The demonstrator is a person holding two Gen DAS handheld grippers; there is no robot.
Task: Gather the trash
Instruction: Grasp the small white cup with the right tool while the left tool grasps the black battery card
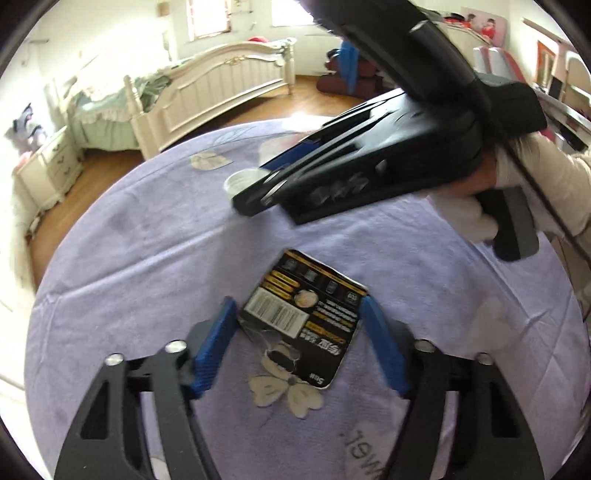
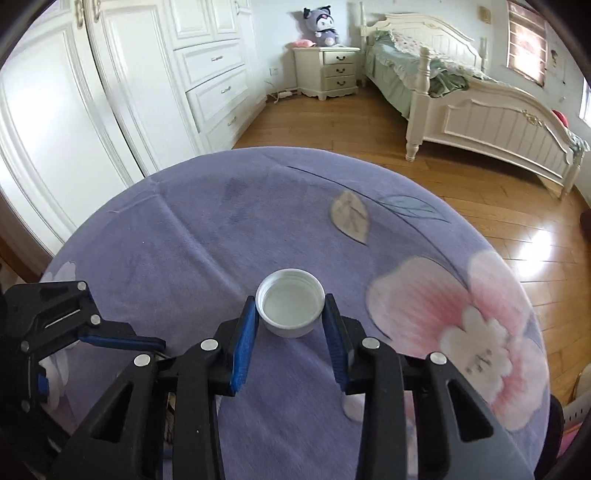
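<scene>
Bedroom furniture rings the scene: one cream bed (image 2: 480,110), one nightstand (image 2: 328,70) with a plush toy (image 2: 321,24) on top, and a white wardrobe (image 2: 110,92) cut off at the frame's left edge. Nearer, a round table (image 2: 207,236) under a lavender flowered cloth carries two pieces of trash. One is a flat black package card (image 1: 306,314) with a barcode and gold print, lying between the blue fingers (image 1: 218,343) of the left gripper (image 1: 299,314), which stand wide apart and touch nothing; its lower end overlaps a printed flower. The other is a single white bottle cap (image 2: 290,308), resting open side up (the only container here, and it holds nothing). It sits between the tips of the right gripper (image 2: 290,314), whose fingers are narrowed around it, close at both sides, though whether the pads actually press it I cannot tell. From the left wrist view the cap is half hidden behind the right gripper's black body, which is blurred. A white-gloved hand (image 1: 465,214) holds that gripper's handle.
</scene>
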